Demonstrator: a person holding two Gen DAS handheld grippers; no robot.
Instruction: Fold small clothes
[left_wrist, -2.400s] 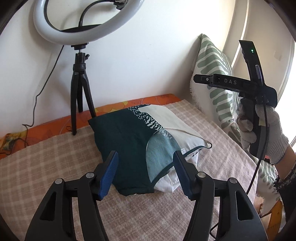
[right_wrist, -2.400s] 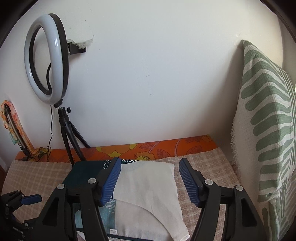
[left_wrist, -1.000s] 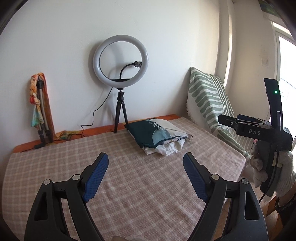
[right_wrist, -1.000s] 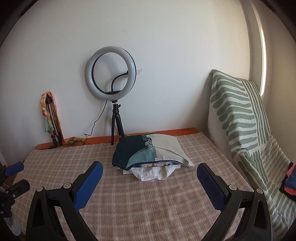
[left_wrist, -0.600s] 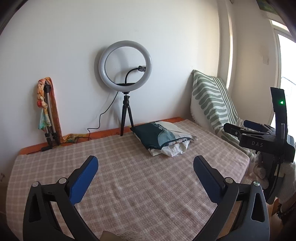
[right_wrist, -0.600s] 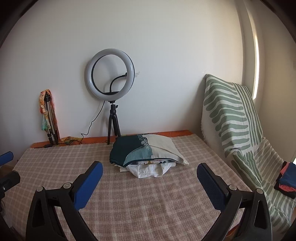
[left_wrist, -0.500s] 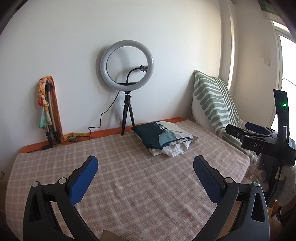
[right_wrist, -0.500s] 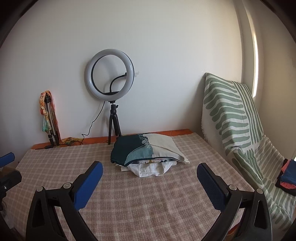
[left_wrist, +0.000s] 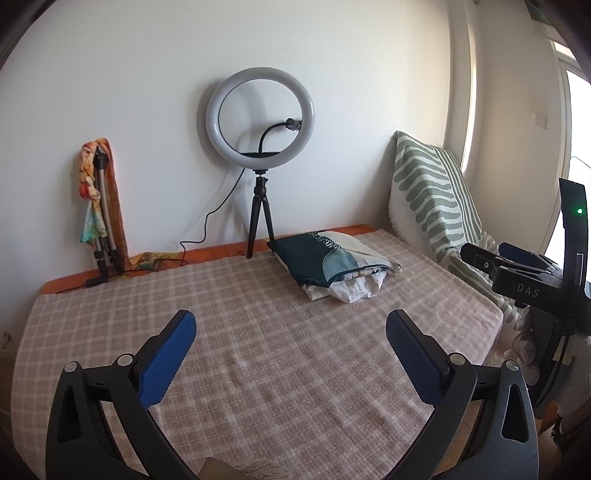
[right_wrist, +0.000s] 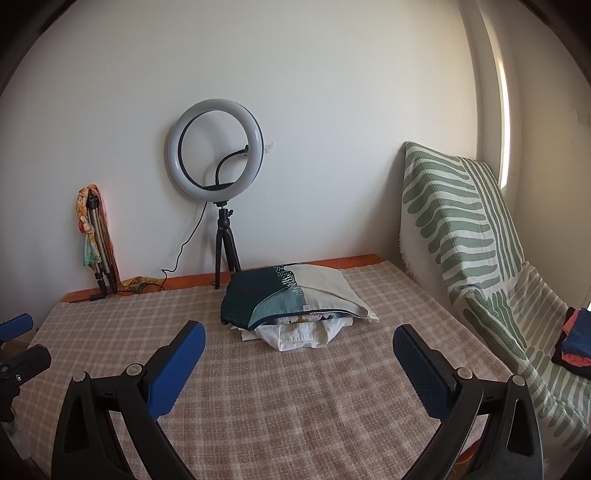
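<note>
A stack of folded clothes (left_wrist: 332, 264) lies at the far right of the checked bed cover (left_wrist: 240, 332), topped by a dark green, teal and cream piece, with a white garment underneath. It also shows in the right wrist view (right_wrist: 291, 306). My left gripper (left_wrist: 291, 325) is open and empty, well back from the stack. My right gripper (right_wrist: 299, 339) is open and empty, also back from it. The right gripper's body shows at the right edge of the left wrist view (left_wrist: 524, 284).
A ring light on a black tripod (left_wrist: 260, 177) stands against the wall behind the stack. A folded tripod with a colourful cloth (left_wrist: 99, 206) leans at the back left. A green striped throw (right_wrist: 461, 236) covers a seat on the right, with dark and orange clothes (right_wrist: 572, 339) on it.
Both grippers have pulled back from the folded stack and opened wide. In the last half second the views barely shift.
</note>
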